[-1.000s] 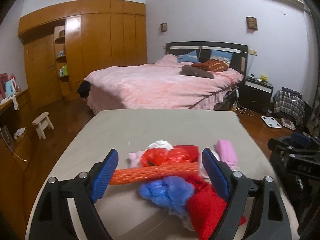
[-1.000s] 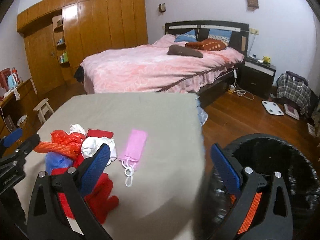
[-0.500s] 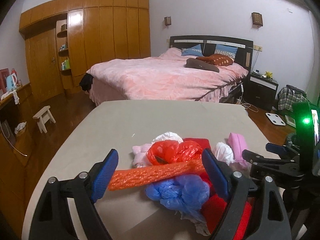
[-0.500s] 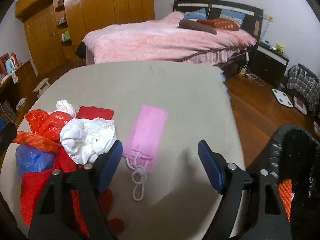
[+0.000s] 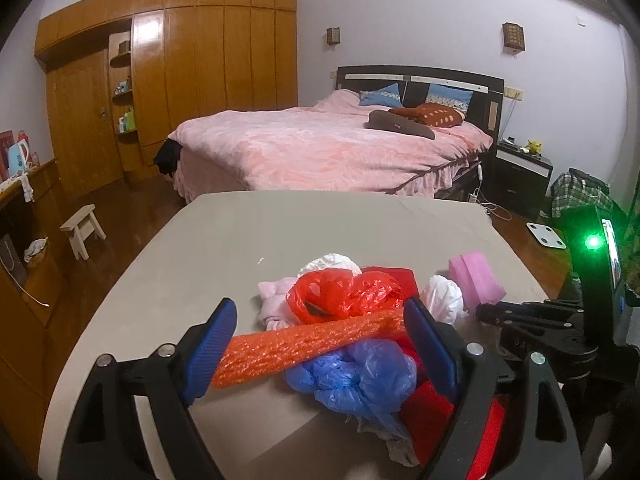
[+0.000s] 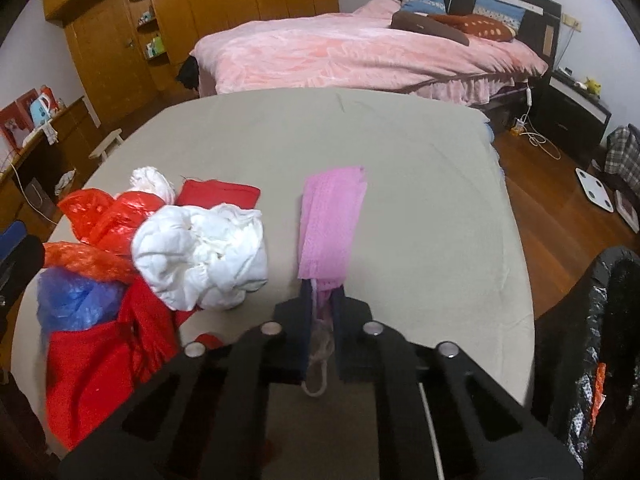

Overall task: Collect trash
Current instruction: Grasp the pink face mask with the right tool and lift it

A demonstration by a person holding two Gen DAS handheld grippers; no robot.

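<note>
We see the right gripper (image 6: pixel 323 294) clenched on the near end of the pink mask (image 6: pixel 332 220), which lies on the beige table (image 6: pixel 420 168) just right of the trash pile. Its jaws have just been closing. Our left gripper (image 5: pixel 320 344) stands wide, its pads at either end of the orange mesh roll (image 5: pixel 304 344). The black trash bag (image 6: pixel 600 340) sits at right.

**Colours on the Grey Table**

A pink mask (image 6: pixel 331 216) is seen straight ahead of the shut right jaws. Left of them, a white wad (image 6: pixel 200 256), a red bag (image 6: pixel 96 216) and a blue bag (image 6: pixel 76 300) are seen. An orange net tube (image 5: pixel 308 344) is seen between the blue-padded left jaws. The table (image 6: pixel 420 168) is covered in plain grey.
</note>
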